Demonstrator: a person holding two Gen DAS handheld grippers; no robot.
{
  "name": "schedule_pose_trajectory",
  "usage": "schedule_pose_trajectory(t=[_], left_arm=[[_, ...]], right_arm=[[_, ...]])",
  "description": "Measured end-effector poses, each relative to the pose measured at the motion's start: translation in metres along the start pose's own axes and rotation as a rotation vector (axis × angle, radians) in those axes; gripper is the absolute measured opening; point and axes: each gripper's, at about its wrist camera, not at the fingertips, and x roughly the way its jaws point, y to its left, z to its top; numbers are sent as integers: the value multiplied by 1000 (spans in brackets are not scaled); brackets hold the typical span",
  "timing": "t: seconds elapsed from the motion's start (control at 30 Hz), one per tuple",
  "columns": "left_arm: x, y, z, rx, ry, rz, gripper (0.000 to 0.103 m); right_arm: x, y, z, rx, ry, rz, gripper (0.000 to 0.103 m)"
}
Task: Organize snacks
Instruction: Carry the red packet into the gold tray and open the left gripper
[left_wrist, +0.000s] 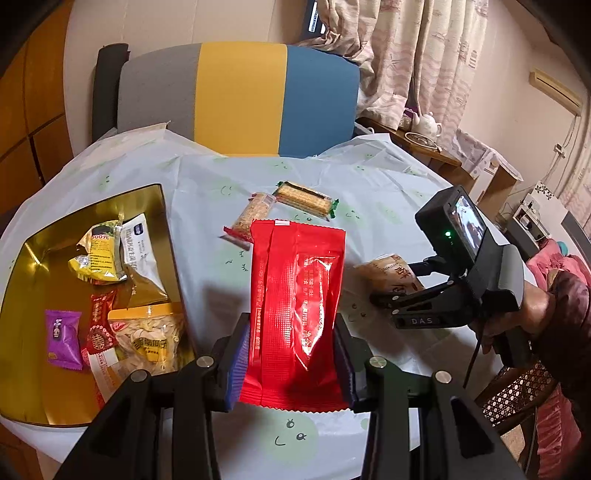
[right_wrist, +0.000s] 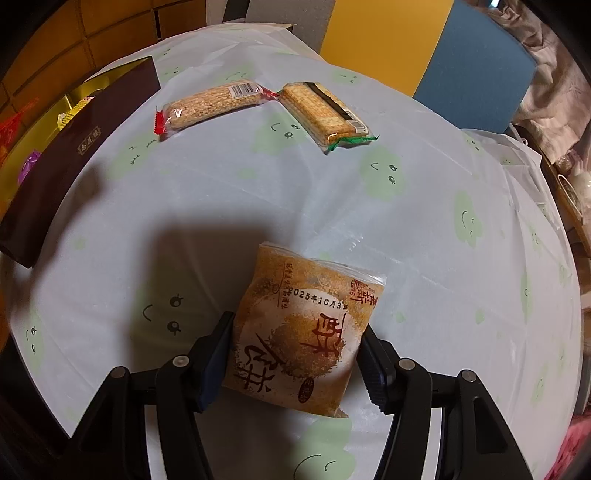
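Observation:
My left gripper (left_wrist: 291, 358) is shut on a red snack packet (left_wrist: 295, 306) and holds it above the table, just right of the gold box (left_wrist: 33, 258), which holds several snacks. My right gripper (right_wrist: 295, 362) is shut on a brown pastry packet (right_wrist: 295, 332) lying on the tablecloth; the gripper also shows in the left wrist view (left_wrist: 388, 295), with the packet (left_wrist: 391, 275). A grain bar (right_wrist: 210, 105) and a cracker pack (right_wrist: 321, 110) lie at the far side of the table; they also show in the left wrist view as the bar (left_wrist: 251, 216) and the pack (left_wrist: 304, 199).
The box's dark brown side (right_wrist: 74, 155) stands at the table's left. A chair (left_wrist: 240, 96) with grey, yellow and blue stripes is behind the table. A side table with a teapot (left_wrist: 428, 123) is at the right.

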Motion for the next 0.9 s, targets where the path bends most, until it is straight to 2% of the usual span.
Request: schedule_pose_trajectory(t=[0.5,0.6,0.7,0.9], left_arm=[[-18,31,5,-85,-28,23,41],[-29,55,9,-165,-45,16,41],[-45,86,10,-252,-74,41,41],[-77,177,-9,-532,-114,96,41]], right_arm=[[0,1,1,-8,-2,-8,62],[1,3,0,-13,-5,-14,62],[1,6,0,-19,-6,-20,62],[2,13,-2,-44,-12,-40,62]])
